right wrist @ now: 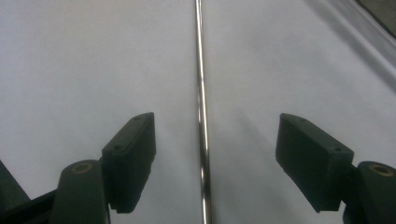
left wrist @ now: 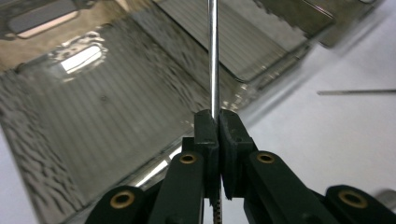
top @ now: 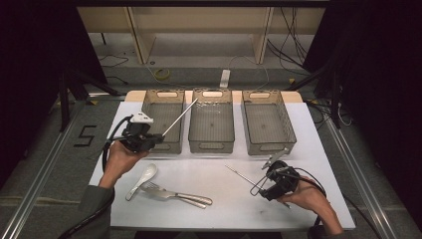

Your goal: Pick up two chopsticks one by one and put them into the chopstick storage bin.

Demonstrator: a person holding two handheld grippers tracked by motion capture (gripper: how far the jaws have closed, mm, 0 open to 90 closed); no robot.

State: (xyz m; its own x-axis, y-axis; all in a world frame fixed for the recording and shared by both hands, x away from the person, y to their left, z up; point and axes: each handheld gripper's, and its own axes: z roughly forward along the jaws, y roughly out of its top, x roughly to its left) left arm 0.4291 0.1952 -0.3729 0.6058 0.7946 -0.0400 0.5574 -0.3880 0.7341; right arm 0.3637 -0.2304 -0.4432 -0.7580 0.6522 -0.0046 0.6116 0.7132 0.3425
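Two hand-held grippers: left (top: 158, 138) raised, right (top: 256, 188) low.

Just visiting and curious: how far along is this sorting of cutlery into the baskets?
Barely begun: all three baskets look empty. The left gripper holds one metal chopstick over them; the right gripper is open around another chopstick. The spoon and forks lie untouched.
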